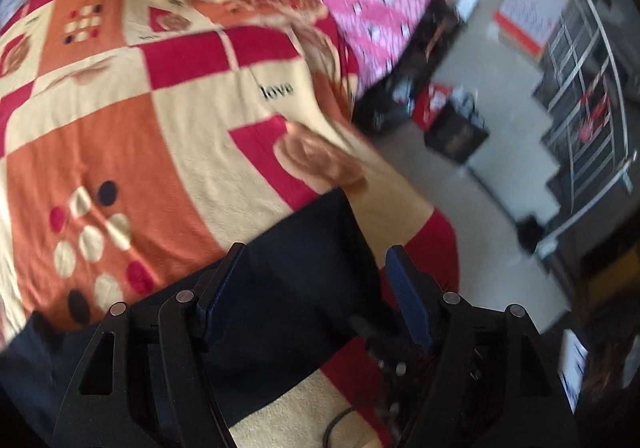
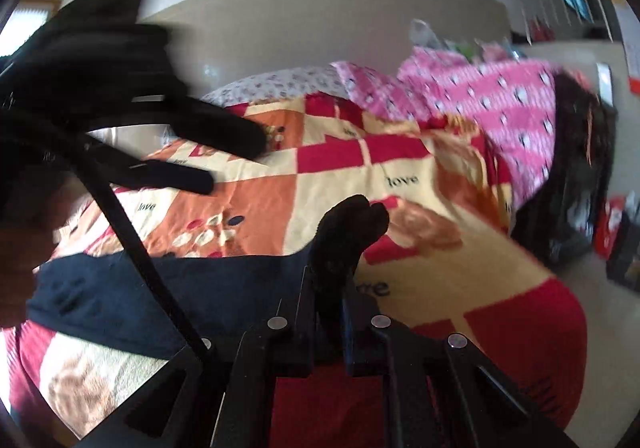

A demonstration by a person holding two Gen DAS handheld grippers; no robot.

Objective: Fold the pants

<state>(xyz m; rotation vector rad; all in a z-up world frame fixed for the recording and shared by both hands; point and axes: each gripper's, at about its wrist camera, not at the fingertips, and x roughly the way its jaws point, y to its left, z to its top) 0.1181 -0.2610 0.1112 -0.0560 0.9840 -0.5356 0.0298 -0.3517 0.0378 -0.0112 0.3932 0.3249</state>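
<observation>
At the bottom of the left wrist view, the left gripper [image 1: 316, 260] stands with its jaws wide apart; the dark navy pants [image 1: 296, 288] lie flat under and between the blue-padded fingers [image 1: 404, 288], which do not press on the cloth. In the right wrist view, the right gripper [image 2: 330, 280] at lower centre is pinched nearly closed on a bunched fold of the pants [image 2: 348, 232], which sticks up above the fingertips. From there the pants stretch left across the lower middle of the frame as a flat dark band. They rest on a patchwork blanket [image 1: 160, 119] of red, orange and cream squares printed with "love". Farther back, toward the upper right, lies a pink patterned quilt [image 2: 500, 107]. In the upper left of the right wrist view the left gripper shows again as a blurred black shape. Beyond the bed, at the right of the left wrist view, is a pale floor [image 1: 480, 59] with boxes.
</observation>
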